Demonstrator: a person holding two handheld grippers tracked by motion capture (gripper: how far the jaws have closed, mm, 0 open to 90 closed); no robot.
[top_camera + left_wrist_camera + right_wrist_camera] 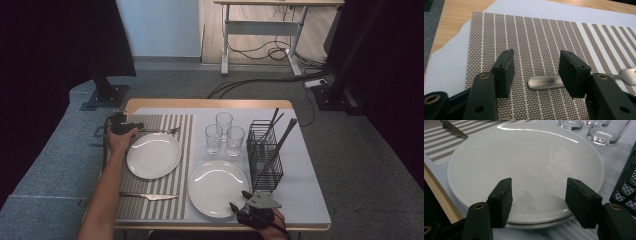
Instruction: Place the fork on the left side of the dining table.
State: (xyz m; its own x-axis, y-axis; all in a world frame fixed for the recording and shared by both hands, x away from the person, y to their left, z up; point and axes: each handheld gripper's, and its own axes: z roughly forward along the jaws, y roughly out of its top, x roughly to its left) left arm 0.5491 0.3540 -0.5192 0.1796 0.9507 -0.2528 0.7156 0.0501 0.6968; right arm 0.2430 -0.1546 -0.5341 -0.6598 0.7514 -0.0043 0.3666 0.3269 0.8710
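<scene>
Left hand-held gripper released, jaws straddling silver metal fork on brown striped woven placemat; fork tines cut off. Right hand-held gripper released over stacked round white plates, right of placemat.

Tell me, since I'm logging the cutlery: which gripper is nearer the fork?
Left. The left gripper sits at the handle end of the fork, jaws open; the right gripper is across the table by the near plates.
</scene>
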